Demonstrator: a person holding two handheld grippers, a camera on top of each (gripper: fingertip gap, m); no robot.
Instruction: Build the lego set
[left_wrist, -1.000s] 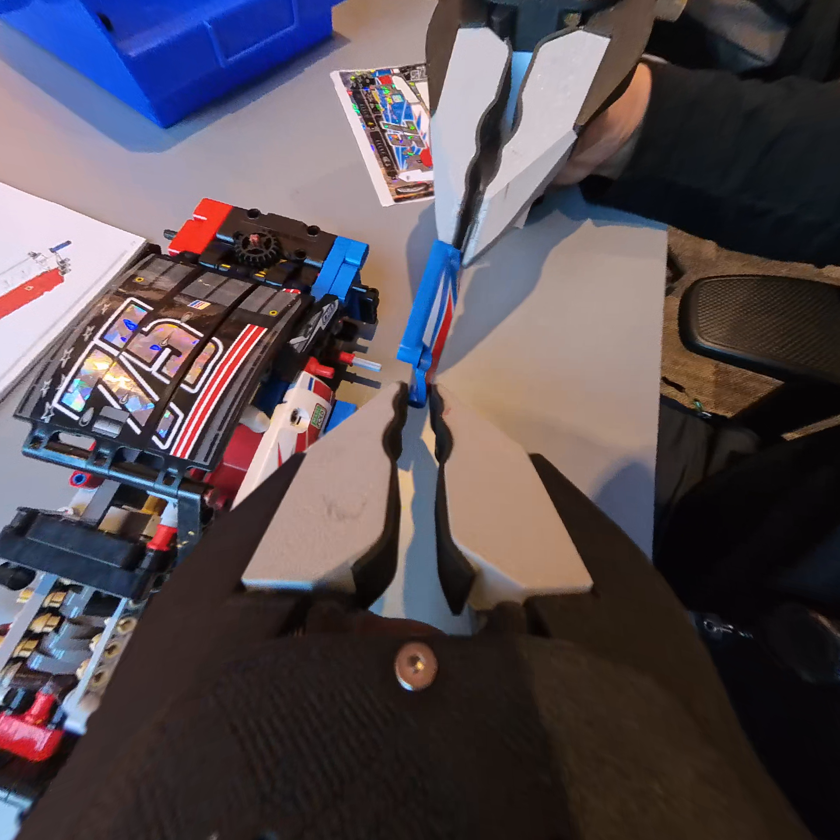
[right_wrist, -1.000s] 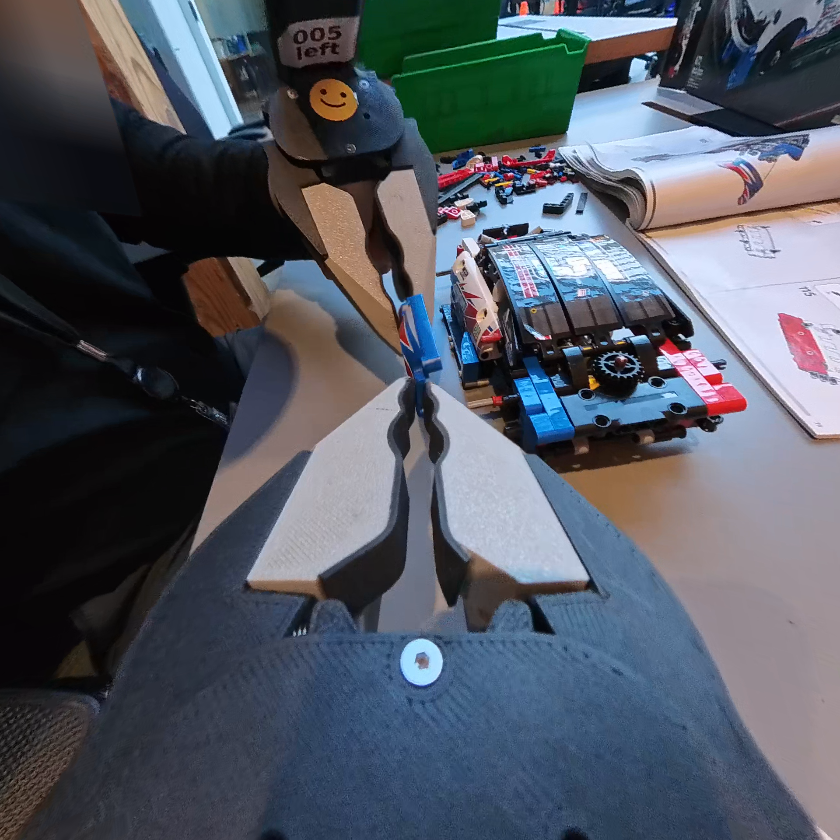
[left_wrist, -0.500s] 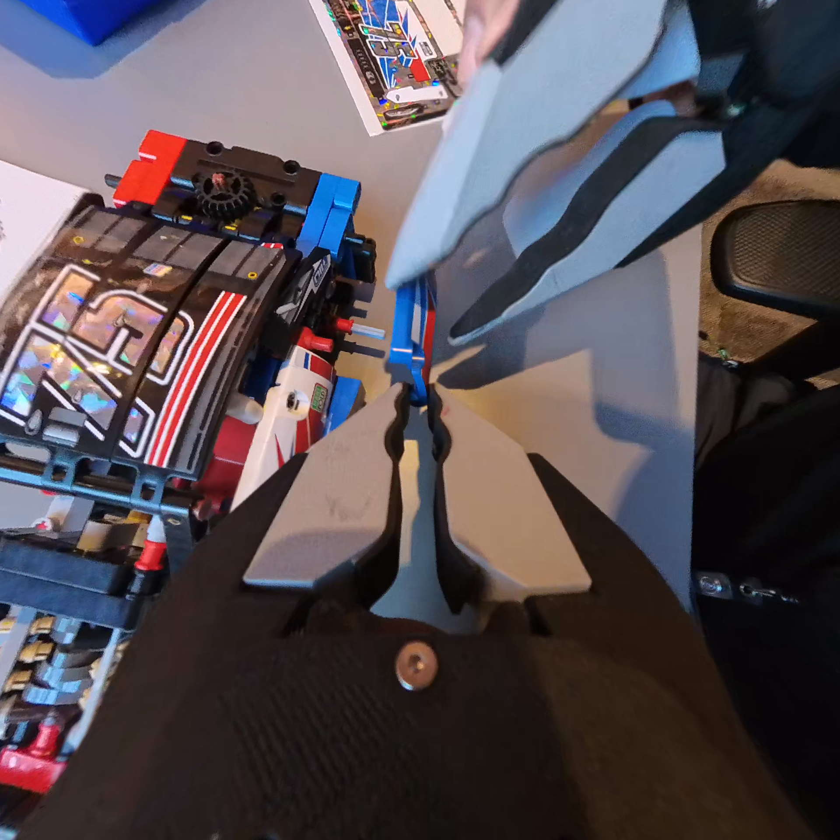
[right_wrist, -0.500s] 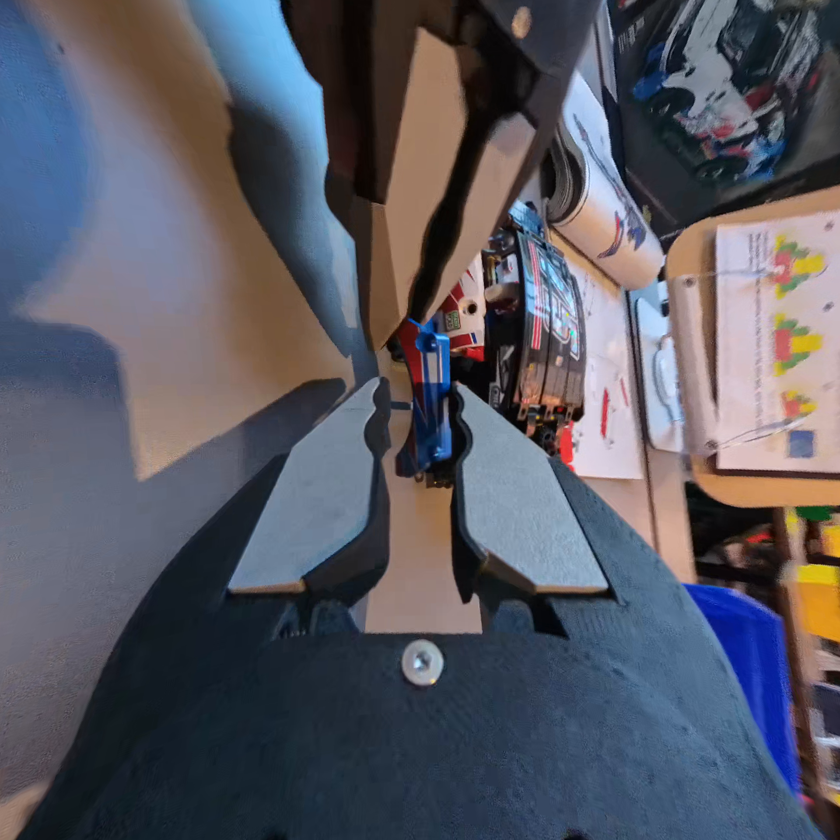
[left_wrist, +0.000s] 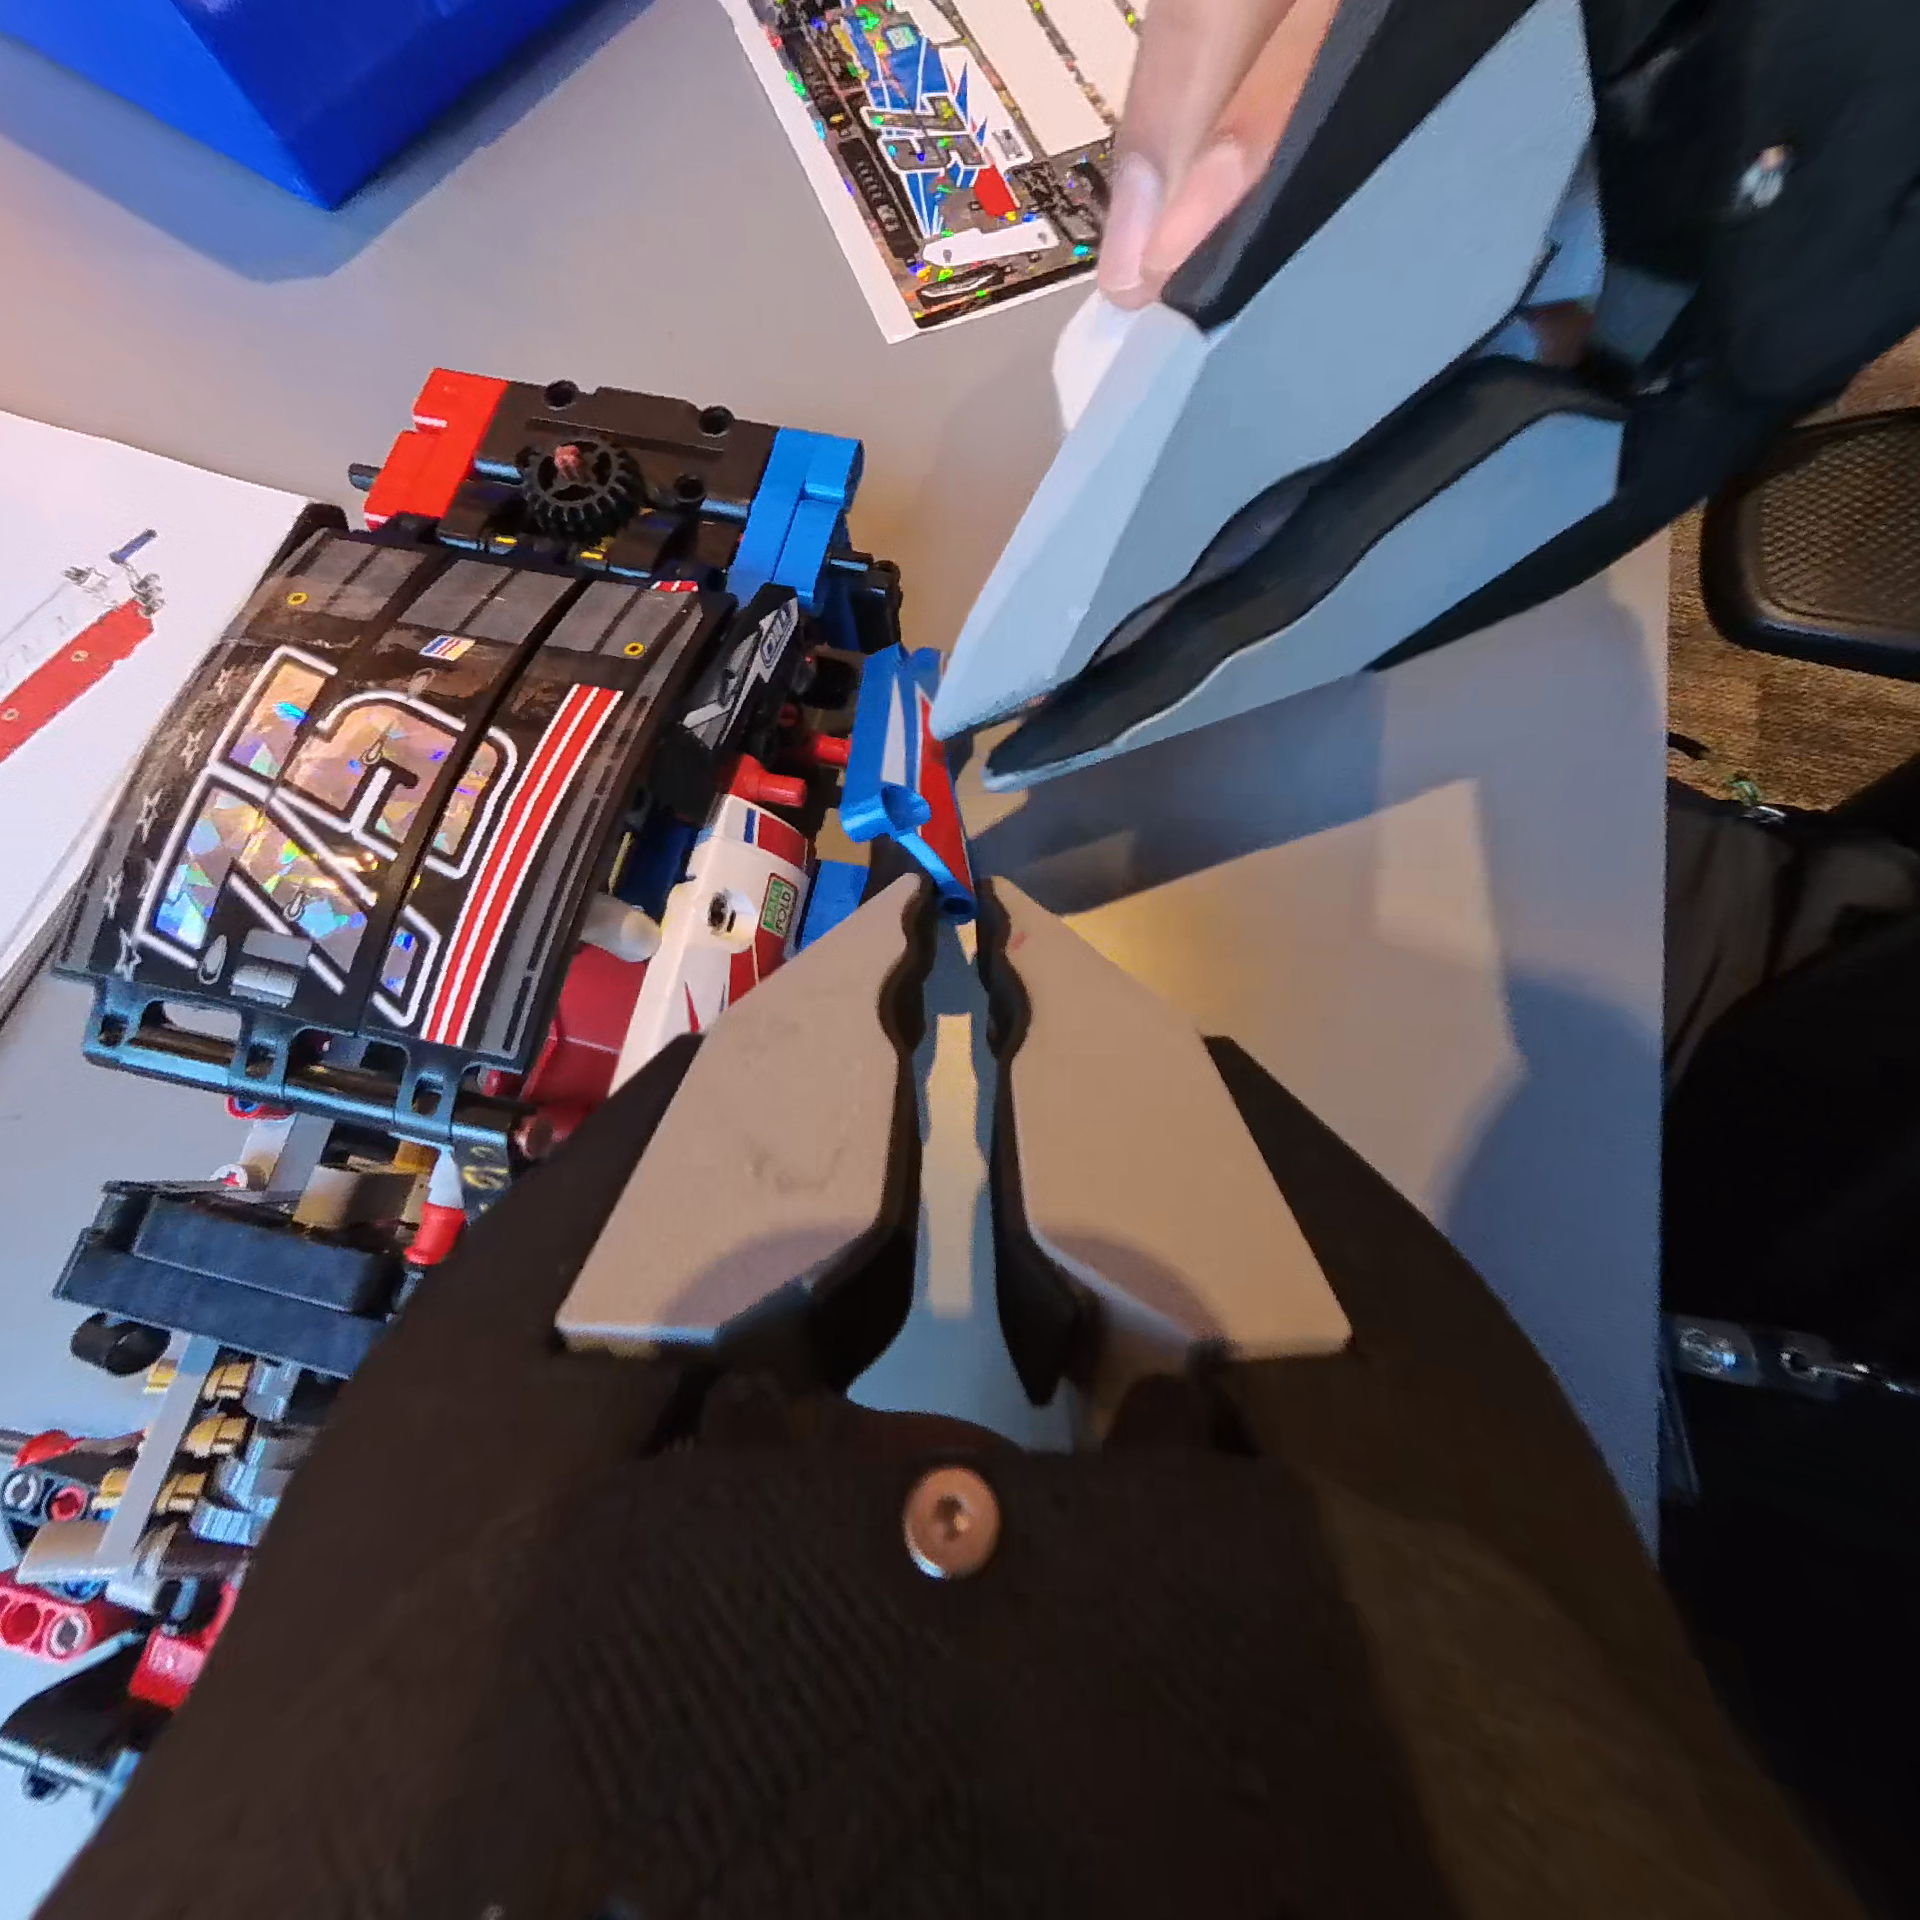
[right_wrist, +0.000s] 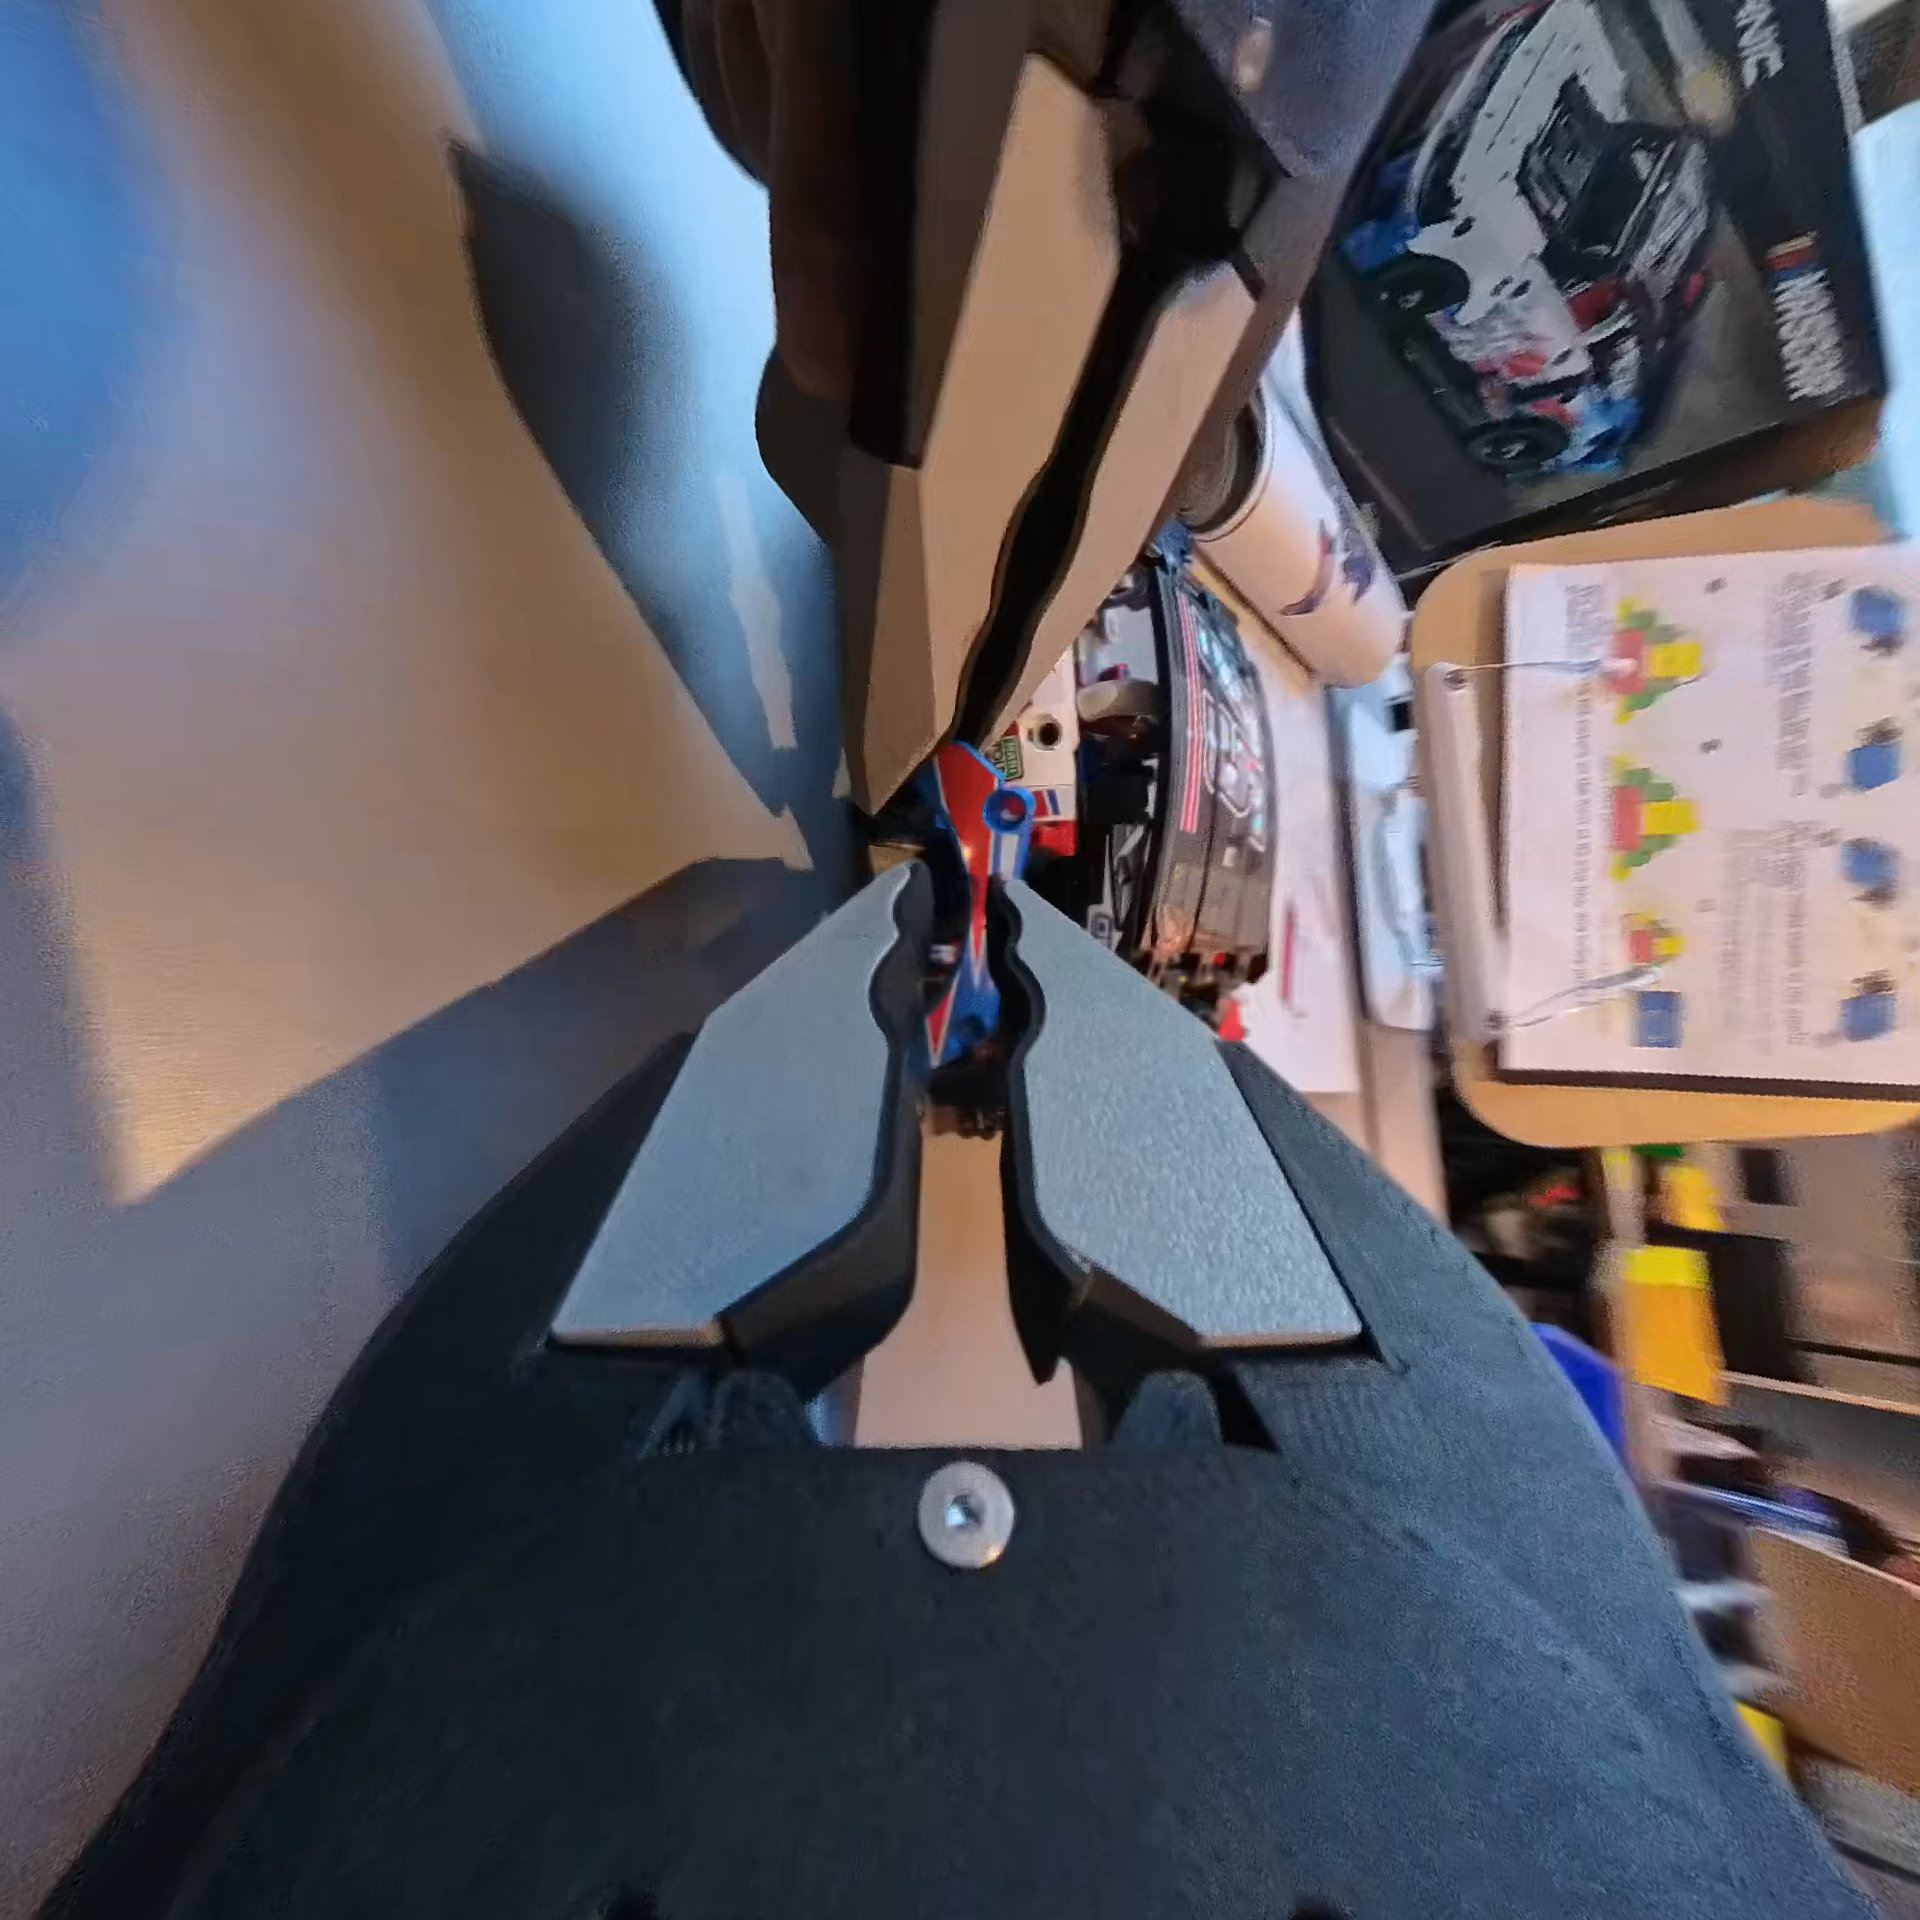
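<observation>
A blue lego panel (left_wrist: 896, 764) with a red and white sticker is held in the air right beside the black, red and blue lego car (left_wrist: 416, 790). My left gripper (left_wrist: 951, 902) is shut on the panel's near end. My right gripper (left_wrist: 968, 746) comes in from the upper right, rolled on its side, and is closed on the panel's far part. In the right wrist view the panel (right_wrist: 971, 966) lies between the fingers of my right gripper (right_wrist: 961, 896), and the left gripper (right_wrist: 914, 795) pinches its top from above. The car (right_wrist: 1205, 790) stands just behind.
A blue bin (left_wrist: 312, 83) and a sticker sheet (left_wrist: 935, 135) lie beyond the car. An open instruction booklet (left_wrist: 62, 623) lies at the left. The table's edge (left_wrist: 1652, 935) and a chair (left_wrist: 1818, 551) are at the right. The set's box (right_wrist: 1600, 239) and a printed sheet (right_wrist: 1704, 810) show in the right wrist view.
The right gripper rolled onto its side, let go of the panel's tip and closed further along it. Both grippers carried the panel closer to the car's side.
</observation>
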